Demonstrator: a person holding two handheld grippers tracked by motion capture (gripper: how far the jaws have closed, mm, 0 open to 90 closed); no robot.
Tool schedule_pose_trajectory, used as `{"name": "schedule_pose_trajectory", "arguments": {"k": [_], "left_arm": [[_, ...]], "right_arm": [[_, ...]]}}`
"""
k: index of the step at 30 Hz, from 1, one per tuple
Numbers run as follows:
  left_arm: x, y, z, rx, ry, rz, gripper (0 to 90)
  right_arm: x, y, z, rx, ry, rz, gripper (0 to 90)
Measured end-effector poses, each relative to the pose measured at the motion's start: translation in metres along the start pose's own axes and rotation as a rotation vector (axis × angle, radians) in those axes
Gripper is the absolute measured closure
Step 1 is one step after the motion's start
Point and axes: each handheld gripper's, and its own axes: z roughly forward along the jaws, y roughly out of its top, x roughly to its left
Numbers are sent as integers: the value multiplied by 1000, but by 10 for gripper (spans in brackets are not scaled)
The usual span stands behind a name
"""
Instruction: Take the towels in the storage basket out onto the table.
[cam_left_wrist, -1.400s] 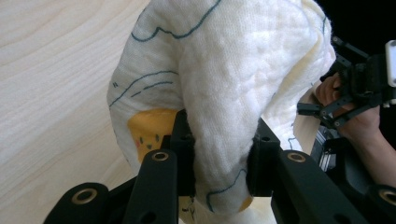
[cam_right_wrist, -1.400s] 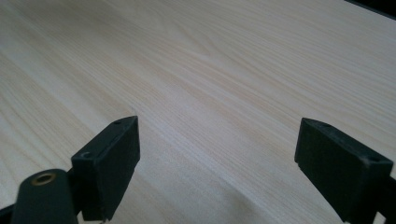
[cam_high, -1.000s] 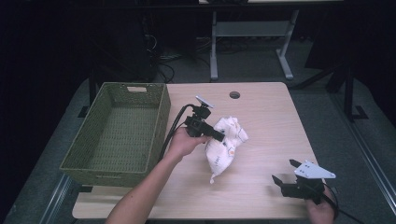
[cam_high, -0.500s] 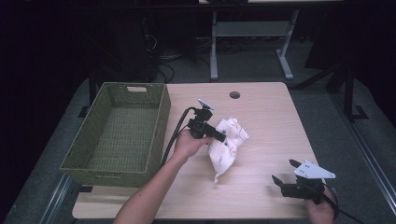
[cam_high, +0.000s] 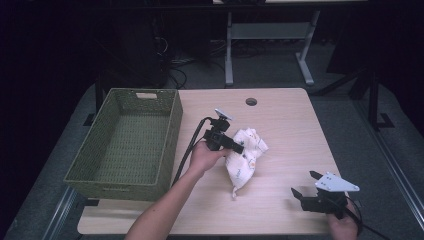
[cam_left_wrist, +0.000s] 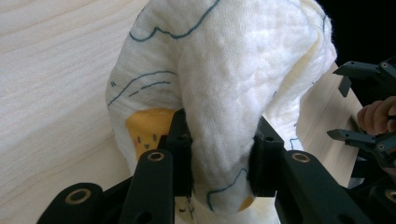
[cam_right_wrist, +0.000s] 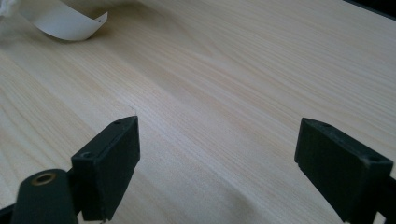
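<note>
- Left hand-held gripper (cam_high: 239, 148): black, two-jaw, held near the middle of the tabletop; jaws clamped on a thick fold of the cloth, seen close in the left gripper view (cam_left_wrist: 219, 186).
- Crumpled white quilted cloth with blue line print and yellow patches (cam_high: 246, 156): lies on the tabletop just right of the left hand (cam_high: 204, 156); a narrow tail trails toward the near edge; bare wood all round it.
- Right hand-held gripper (cam_high: 304, 184): black with a grey three-cornered plate, near the front right corner, well apart from the cloth; jaws spread wide with nothing between them, over bare wood (cam_right_wrist: 219, 163).
- Light wooden tabletop (cam_high: 290, 125): broad open room across its right half and far side; a round hole sits near the far edge.
- Olive-green woven rectangular basket (cam_high: 172, 135): on the left side, overhanging the left edge; its right wall near the left forearm.
</note>
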Motion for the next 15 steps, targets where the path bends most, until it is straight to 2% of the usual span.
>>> {"name": "schedule_pose_trajectory", "arguments": {"k": [4,9,15], "left_arm": [[0,0,1,-3,6,-1,662],[-1,-1,1,-9,12,-3,616],[-2,-2,1,-15,0,-6,585]], "right_arm": [[0,0,0,1,0,3,137],[0,0,0,1,0,2,137],[0,0,0,1,1,0,137]]}}
